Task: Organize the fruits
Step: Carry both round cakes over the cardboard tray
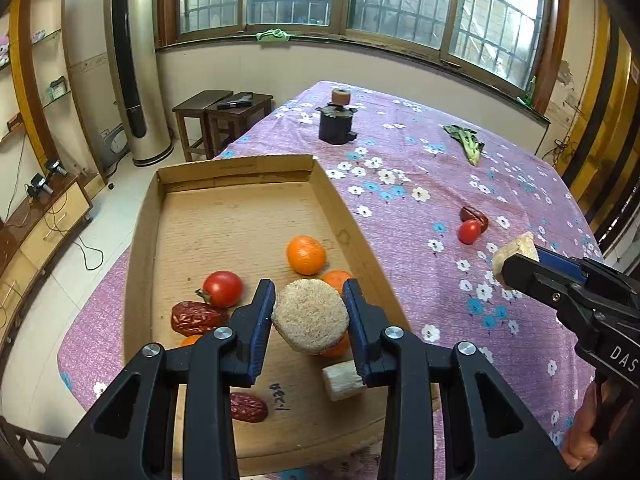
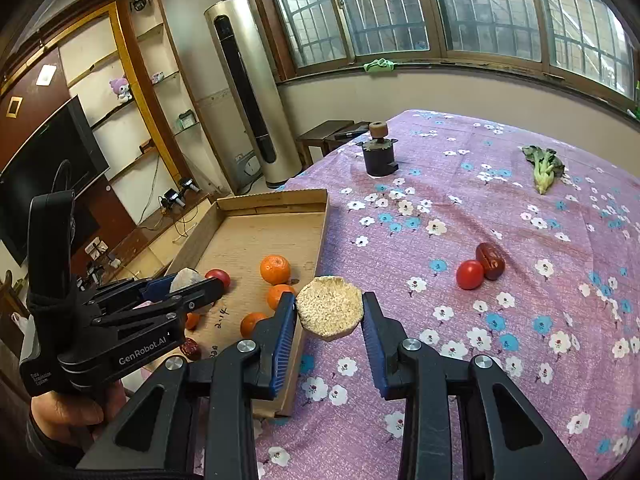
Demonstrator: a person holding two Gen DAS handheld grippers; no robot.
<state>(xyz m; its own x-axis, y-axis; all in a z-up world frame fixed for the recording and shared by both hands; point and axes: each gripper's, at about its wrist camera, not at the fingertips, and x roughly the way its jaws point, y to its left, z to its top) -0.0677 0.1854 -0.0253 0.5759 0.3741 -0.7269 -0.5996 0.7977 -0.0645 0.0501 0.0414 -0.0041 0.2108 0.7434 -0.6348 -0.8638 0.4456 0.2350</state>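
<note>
Partly hidden under your left gripper [image 1: 308,316], an orange [image 1: 338,346] shows only its edge in the cardboard tray [image 1: 144,240]. That gripper is clamped on a round beige slice [image 1: 310,320] above the tray. Your right gripper [image 2: 330,314] clamps a second slice [image 2: 329,307] over the flowered purple desk [image 2: 500,380], beside the tray rim. Barred windows [image 2: 460,8] stand beyond.

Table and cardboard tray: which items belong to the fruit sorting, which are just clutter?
Job:
cardboard tray
oranges
tomato in tray
red dates
tomato on cloth
date on cloth
round beige pieces in both tools

Clutter:
dark metal part
leafy green
</note>
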